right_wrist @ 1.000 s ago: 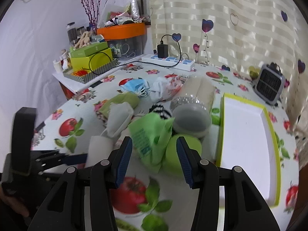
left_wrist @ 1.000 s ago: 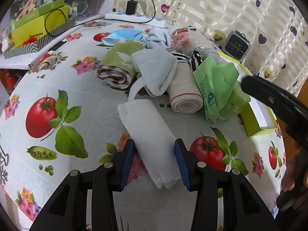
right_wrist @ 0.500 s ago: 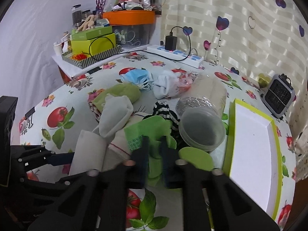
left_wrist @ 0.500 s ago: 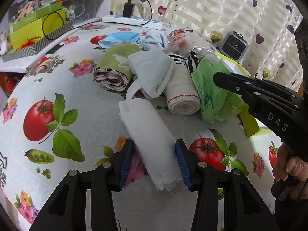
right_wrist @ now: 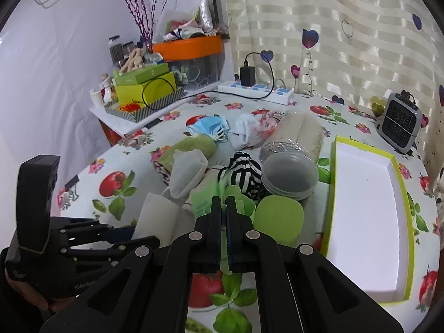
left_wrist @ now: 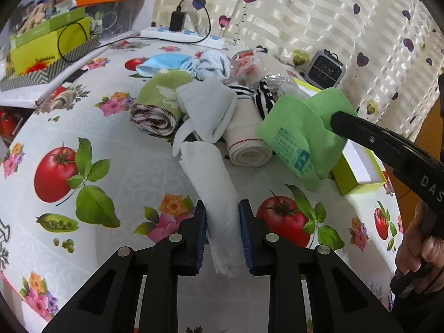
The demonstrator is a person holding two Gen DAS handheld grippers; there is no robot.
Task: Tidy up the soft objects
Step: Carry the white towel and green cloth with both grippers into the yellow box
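A white rolled cloth (left_wrist: 211,172) lies on the tomato-print tablecloth, its near end between the blue pads of my left gripper (left_wrist: 223,219). The jaws are closing and the pads squeeze the roll narrow. My right gripper (right_wrist: 223,205) is shut on a light green cloth (right_wrist: 205,202). In the left wrist view that green cloth (left_wrist: 297,138) hangs from the right gripper (left_wrist: 337,120), just above the table's right side. The right wrist view shows the white cloth (right_wrist: 158,216) beside the left gripper's black frame.
Behind lies a pile: a green towel roll (left_wrist: 163,97), a grey sock (left_wrist: 208,108), a cream roll (left_wrist: 247,144), a striped cloth (right_wrist: 244,172), a blue mask (left_wrist: 163,65). A clear tub (right_wrist: 288,174), a green lid (right_wrist: 277,219), a lime-rimmed tray (right_wrist: 402,183) and a small heater (right_wrist: 399,122) stand at the right.
The left jaws have closed in on the white roll. The right jaws have shut on the green cloth, pulling it up off the pile; the green lid beneath now shows.
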